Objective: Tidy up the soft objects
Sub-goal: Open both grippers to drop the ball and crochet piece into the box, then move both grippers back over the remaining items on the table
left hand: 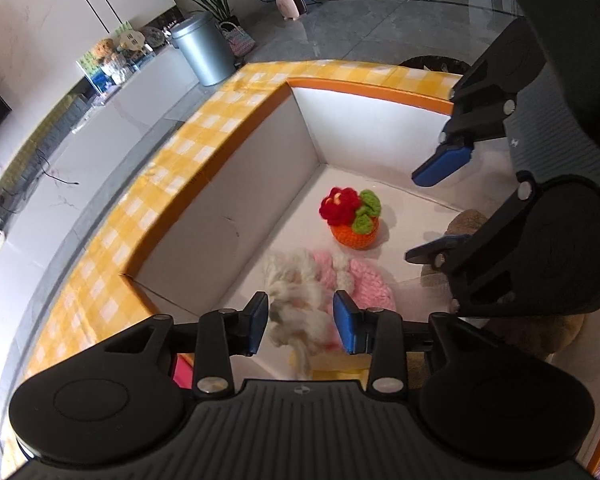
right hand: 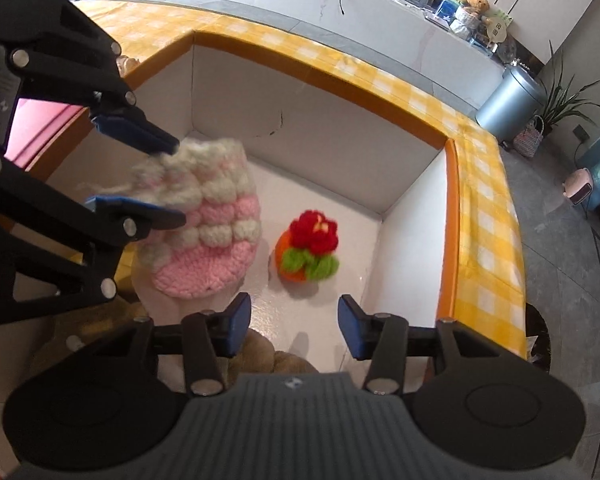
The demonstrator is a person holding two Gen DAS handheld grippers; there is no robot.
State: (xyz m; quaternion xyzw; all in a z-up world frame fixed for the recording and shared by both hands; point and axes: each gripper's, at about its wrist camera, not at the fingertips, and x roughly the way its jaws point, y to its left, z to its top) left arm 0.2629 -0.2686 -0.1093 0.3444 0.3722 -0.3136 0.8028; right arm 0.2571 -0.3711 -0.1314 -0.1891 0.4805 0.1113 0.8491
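Note:
A white box with an orange rim (left hand: 364,90) (right hand: 324,76) stands on a yellow checked cloth. On its floor sits a crocheted orange pot with a red flower (left hand: 352,220) (right hand: 308,248). Beside it lies a pink-and-white knitted pouch (left hand: 364,288) (right hand: 208,240); its blurred fluffy top sits between the fingers of my left gripper (left hand: 302,324) (right hand: 156,176), whose jaws stand apart and loose around it. My right gripper (right hand: 294,330) (left hand: 428,208) is open above the box floor with nothing between its fingers. A tan plush thing (right hand: 268,356) (left hand: 466,220) lies just under it.
The yellow checked cloth (left hand: 188,148) (right hand: 488,216) runs around the box. A pink item (right hand: 40,128) lies outside the box's near wall. On the floor beyond stand a metal bin (left hand: 204,48) (right hand: 508,100), a plant and a pink heater (left hand: 292,2). A white counter holds small toys.

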